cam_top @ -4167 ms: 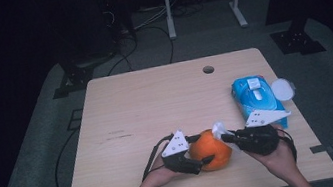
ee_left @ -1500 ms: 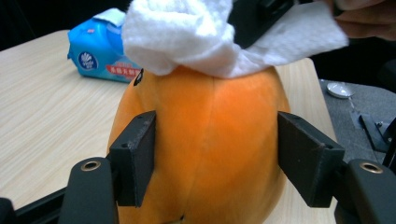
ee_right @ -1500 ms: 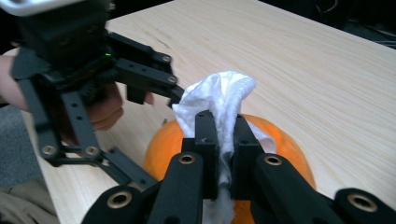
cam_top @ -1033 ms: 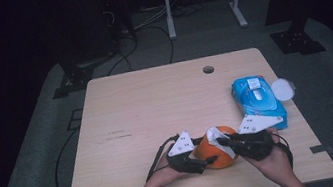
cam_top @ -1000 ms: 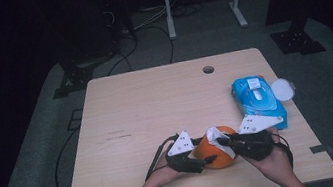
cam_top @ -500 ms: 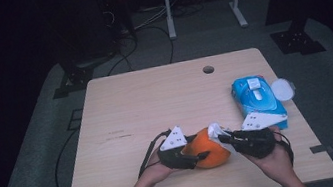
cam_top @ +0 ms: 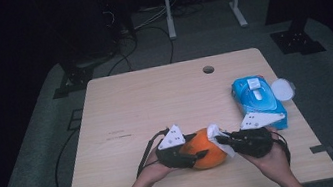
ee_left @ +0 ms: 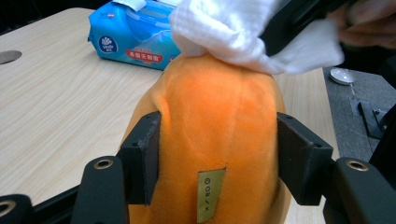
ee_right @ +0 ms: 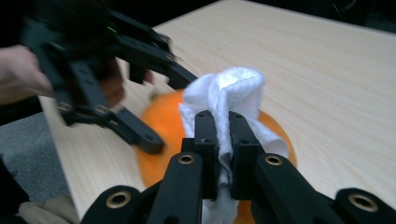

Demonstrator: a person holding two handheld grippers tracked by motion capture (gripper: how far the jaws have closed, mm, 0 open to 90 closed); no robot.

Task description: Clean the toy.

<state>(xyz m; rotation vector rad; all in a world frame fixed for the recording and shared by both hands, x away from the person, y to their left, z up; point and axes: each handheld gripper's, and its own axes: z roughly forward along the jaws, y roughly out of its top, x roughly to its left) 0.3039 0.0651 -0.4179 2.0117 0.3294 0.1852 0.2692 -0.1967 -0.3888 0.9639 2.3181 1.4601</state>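
An orange plush toy lies near the table's front edge. My left gripper is shut on it from the left, and in the left gripper view both pads press into the orange plush toy, which has a small gold label. My right gripper is shut on a bunched white wipe. The wipe rests against the toy's upper right side, and the white wipe lies on the toy's far end in the left gripper view.
A blue pack of wipes lies at the right of the table, with a round white lid beside it. A cable hole sits near the far edge. Stands and cables occupy the dark floor beyond.
The toy and my left gripper have shifted slightly to the left. The right gripper has stayed on the toy with the wipe.
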